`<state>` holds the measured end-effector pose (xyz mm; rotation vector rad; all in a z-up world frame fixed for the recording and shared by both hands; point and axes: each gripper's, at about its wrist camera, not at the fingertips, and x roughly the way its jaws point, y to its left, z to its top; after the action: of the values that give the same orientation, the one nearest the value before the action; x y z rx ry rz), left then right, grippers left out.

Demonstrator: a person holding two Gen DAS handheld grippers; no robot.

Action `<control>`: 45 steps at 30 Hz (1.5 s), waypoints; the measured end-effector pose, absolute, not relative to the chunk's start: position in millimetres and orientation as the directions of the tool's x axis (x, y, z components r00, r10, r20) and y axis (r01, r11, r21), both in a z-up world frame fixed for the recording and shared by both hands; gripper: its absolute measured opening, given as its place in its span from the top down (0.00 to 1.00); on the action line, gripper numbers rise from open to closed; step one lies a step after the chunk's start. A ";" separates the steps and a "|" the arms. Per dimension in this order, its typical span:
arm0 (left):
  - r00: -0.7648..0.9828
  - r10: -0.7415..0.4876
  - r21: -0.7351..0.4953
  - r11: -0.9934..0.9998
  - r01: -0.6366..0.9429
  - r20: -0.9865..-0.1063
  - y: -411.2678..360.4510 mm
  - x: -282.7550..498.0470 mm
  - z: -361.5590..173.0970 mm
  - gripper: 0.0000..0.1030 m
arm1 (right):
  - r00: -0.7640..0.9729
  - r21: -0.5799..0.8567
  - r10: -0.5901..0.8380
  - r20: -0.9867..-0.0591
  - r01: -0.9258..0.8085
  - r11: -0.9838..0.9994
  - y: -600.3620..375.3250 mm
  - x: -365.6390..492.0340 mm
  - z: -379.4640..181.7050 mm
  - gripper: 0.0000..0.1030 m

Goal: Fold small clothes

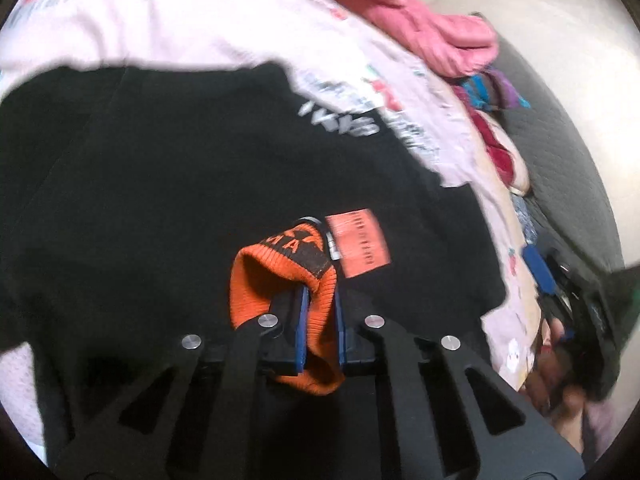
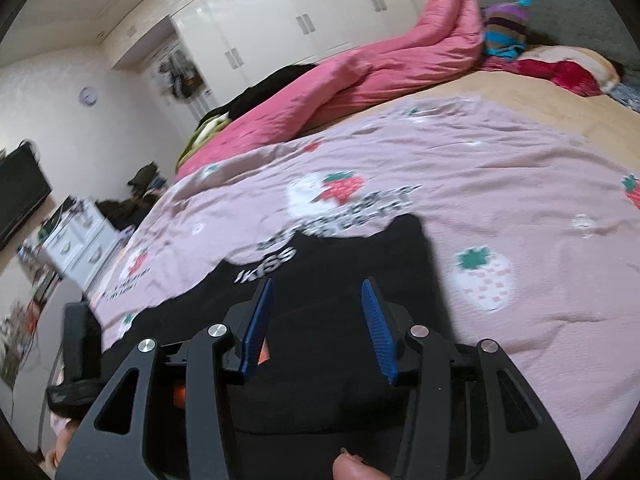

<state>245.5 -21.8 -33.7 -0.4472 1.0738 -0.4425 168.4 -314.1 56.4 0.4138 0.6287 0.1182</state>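
A black garment [image 1: 160,200] with white lettering and an orange tag [image 1: 358,242] lies spread on a pink strawberry-print sheet [image 1: 160,20]. Its orange ribbed band [image 1: 276,276] is bunched up between the blue pads of my left gripper [image 1: 320,292], which is shut on it. In the right wrist view, my right gripper [image 2: 318,284] hovers over the same black garment [image 2: 340,264], near its lettered edge. The jaws stand open with nothing between the blue pads [image 2: 376,320]. A thumb [image 2: 352,468] shows at the bottom edge.
The pink sheet [image 2: 480,184] covers a bed. A rumpled pink quilt [image 2: 380,68], a striped knit item [image 2: 504,32] and a red cloth [image 2: 560,72] lie at its far side. White wardrobes [image 2: 280,20] and a small drawer unit [image 2: 80,236] stand beyond the bed.
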 end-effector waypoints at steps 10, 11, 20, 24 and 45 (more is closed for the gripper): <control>0.554 -0.510 -0.482 0.850 0.211 -0.658 0.5 226.7 34.0 0.97 | 0.803 0.371 0.118 -0.584 0.135 0.919 -349.7 170.0 52.1 0.56; 0.548 -0.502 -0.476 0.856 0.203 -0.669 2.5 227.4 30.5 0.97 | 0.795 0.371 0.122 -0.594 0.135 0.919 -349.5 170.8 49.6 0.56; 0.508 -0.477 -0.475 0.868 0.144 -0.717 13.2 228.8 12.3 0.96 | 0.762 0.318 0.142 -0.631 0.087 0.944 -327.6 176.0 42.2 0.56; 0.544 -0.419 -0.421 0.898 0.128 -0.727 17.6 225.5 20.0 0.95 | 0.748 0.268 0.143 -0.648 0.048 0.962 -312.4 177.6 40.5 0.54; 0.422 -0.277 -0.256 0.961 0.107 -0.863 -4.8 225.5 -34.2 0.82 | 0.648 0.187 0.228 -0.727 -0.132 0.973 -257.9 181.7 20.3 0.46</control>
<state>225.5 -4.8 -34.2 -0.1707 1.1105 -0.2418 181.7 -257.9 20.3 0.1211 0.8415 0.2049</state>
